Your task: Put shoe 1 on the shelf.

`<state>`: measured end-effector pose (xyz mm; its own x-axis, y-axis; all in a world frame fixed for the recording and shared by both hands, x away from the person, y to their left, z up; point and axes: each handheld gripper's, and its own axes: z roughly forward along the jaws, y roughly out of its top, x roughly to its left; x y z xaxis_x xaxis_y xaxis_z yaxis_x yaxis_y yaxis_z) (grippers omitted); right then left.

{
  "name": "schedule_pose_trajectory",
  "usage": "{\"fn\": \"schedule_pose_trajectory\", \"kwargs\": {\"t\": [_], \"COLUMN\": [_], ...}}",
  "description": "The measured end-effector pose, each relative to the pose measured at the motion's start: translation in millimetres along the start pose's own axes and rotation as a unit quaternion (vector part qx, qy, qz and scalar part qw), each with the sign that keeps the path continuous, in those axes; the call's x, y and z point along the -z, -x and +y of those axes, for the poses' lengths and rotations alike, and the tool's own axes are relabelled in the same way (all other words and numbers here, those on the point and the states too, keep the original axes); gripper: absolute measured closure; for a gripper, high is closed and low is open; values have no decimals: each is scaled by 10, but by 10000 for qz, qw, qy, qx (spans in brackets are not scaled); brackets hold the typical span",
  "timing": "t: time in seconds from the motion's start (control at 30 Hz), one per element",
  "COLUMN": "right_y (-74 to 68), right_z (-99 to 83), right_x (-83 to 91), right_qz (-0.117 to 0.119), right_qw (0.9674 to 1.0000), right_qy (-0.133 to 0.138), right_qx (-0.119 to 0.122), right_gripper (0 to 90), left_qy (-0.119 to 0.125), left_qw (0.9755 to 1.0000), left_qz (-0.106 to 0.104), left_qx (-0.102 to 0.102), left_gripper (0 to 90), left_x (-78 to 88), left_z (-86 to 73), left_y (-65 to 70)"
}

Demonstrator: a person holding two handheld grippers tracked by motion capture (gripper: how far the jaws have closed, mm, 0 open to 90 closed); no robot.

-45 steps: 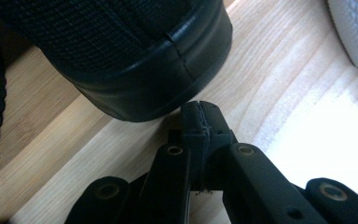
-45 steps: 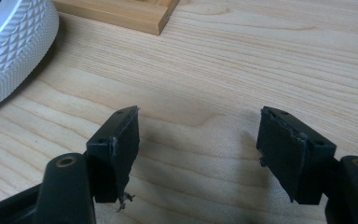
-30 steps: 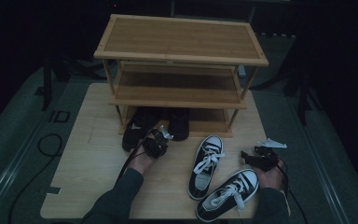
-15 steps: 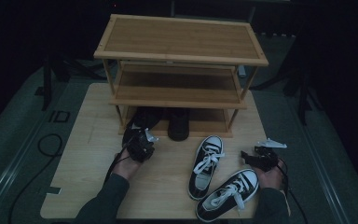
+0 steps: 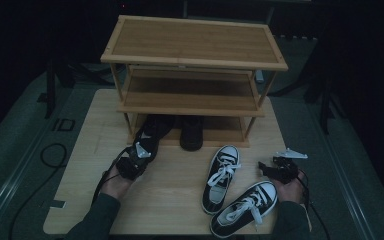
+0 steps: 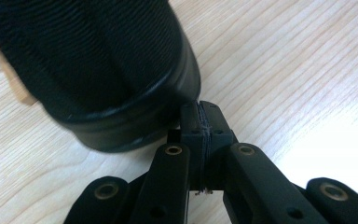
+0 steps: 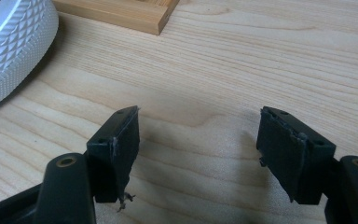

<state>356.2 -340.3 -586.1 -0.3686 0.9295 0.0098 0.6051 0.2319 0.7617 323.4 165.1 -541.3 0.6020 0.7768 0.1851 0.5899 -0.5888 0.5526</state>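
A black shoe [image 5: 152, 131] lies tilted at the left foot of the wooden three-shelf rack [image 5: 195, 55], half under the bottom shelf. A second black shoe [image 5: 192, 131] sits beside it. My left gripper [image 5: 139, 154] is just in front of the tilted shoe. In the left gripper view its jaws are pressed together [image 6: 199, 109], nothing between them, and the black shoe's [image 6: 98, 70] rubber rim lies against their tips. My right gripper [image 5: 265, 167] rests at the right of the table, open [image 7: 198, 135] over bare wood.
Two black-and-white sneakers [image 5: 222, 175] [image 5: 245, 205] lie on the wooden table [image 5: 80, 150] between my hands; one's white sole [image 7: 9, 42] shows beside the right gripper. A rack foot [image 7: 121, 14] stands ahead of it. A cable [image 5: 55, 155] loops off the table's left edge.
My left hand has drawn back from the rack, leftward and toward the person, jaws staying shut. The right hand and the sneakers have not moved.
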Motion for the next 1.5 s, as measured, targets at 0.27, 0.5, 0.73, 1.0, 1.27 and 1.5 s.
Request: {"fn": "schedule_pose_trajectory", "kwargs": {"t": [0.27,0.5,0.73,1.0,1.27,1.5], "right_y": [0,0,0,0,0,1], "right_z": [0,0,0,0,0,0], "right_x": [0,0,0,0,0,0], "right_qz": [0,0,0,-1,-2,-1], "right_qw": [10000,10000,10000,10000,10000,10000], "right_qy": [0,0,0,1,1,2], "right_qx": [-2,-2,-2,0,0,1], "right_gripper": [293,294,294,294,294,294], "left_qy": [-188,-285,-240,-260,-197,-104], "left_qw": [9997,9986,9974,9963,9953,9960], "left_qz": [160,345,461,546,562,489], "left_qx": [80,280,499,616,762,737], "left_gripper": [890,877,877,880,889,895], "left_x": [10,-44,-105,-152,-205,-236], "left_z": [-183,-273,-195,-114,-9,114], "left_y": [-61,-166,-234,-327,-400,-318]}}
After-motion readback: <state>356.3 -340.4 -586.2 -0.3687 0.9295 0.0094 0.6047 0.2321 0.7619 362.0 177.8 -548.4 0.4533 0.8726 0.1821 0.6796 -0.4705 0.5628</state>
